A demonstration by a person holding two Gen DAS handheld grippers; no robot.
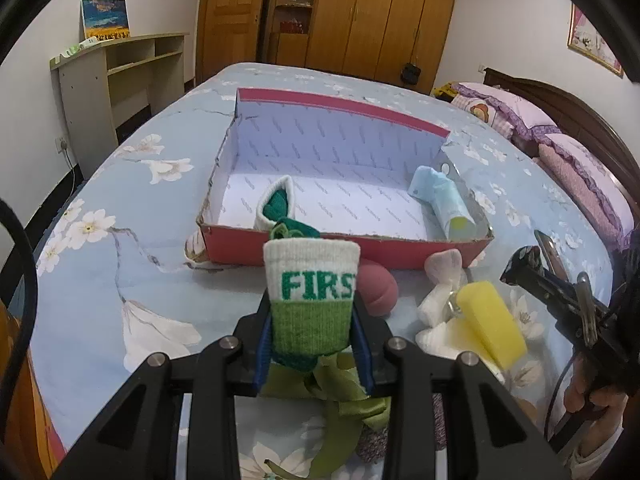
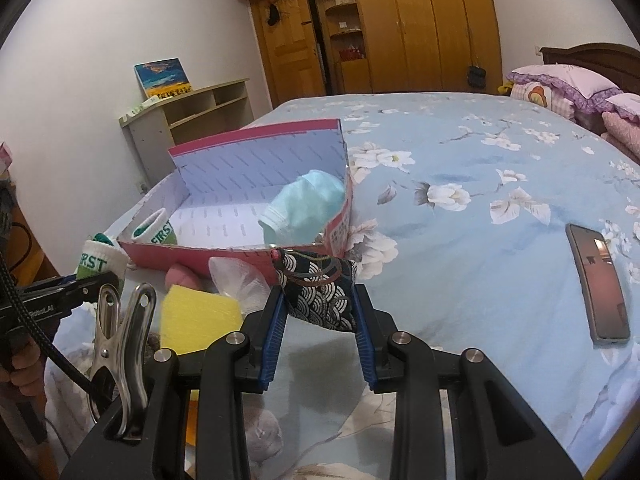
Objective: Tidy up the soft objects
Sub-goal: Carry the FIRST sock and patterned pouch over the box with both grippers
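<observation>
A red cardboard box with a white lining lies on the bed; it also shows in the right wrist view. Inside it are a rolled green and white sock and a light blue cloth roll. My left gripper is shut on a second green and white sock marked "FIRST", held in front of the box's near wall. My right gripper is shut on a black pouch with a white wave pattern, held near the box's corner.
On the blue floral bedspread in front of the box lie a pink ball, a yellow sponge, white fluffy pieces and a green ribbon. A phone lies to the right. Pillows are at the headboard.
</observation>
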